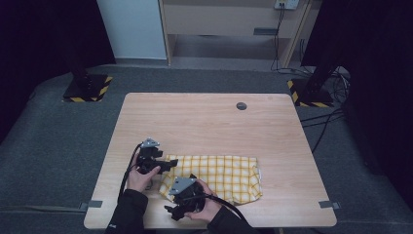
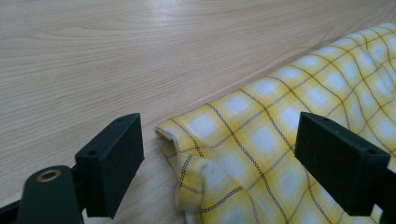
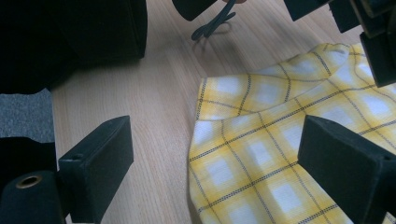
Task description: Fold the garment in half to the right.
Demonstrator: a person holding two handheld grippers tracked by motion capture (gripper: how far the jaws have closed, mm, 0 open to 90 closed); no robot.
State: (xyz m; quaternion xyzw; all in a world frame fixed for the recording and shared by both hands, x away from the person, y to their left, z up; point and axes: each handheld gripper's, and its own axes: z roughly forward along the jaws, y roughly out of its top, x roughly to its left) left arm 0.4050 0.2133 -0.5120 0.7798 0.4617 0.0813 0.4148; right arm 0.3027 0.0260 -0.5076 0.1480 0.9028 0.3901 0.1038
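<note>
A yellow plaid cloth (image 1: pixel 221 173) lies folded on the wooden table (image 1: pixel 204 122), near its front edge. My left gripper (image 1: pixel 168 165) is at the cloth's far left corner, held in a hand. In the left gripper view the left gripper (image 2: pixel 219 149) is open, its jaws low over the table on either side of the cloth's folded corner (image 2: pixel 187 135), not pressing it. My right gripper (image 1: pixel 176 189) is over the cloth's near left corner. In the right gripper view the right gripper (image 3: pixel 215 158) is open, with the cloth's left edge (image 3: pixel 201 116) between its jaws. The cloth (image 3: pixel 280 140) lies flat.
A round grommet (image 1: pixel 241 106) sits in the table's far side. Tape tabs (image 1: pixel 95 204) mark the front corners. Two stand bases with striped edges (image 1: pixel 87 87) rest on the grey floor beyond the table. A dark sleeve (image 3: pixel 70 37) lies to the left in the right gripper view.
</note>
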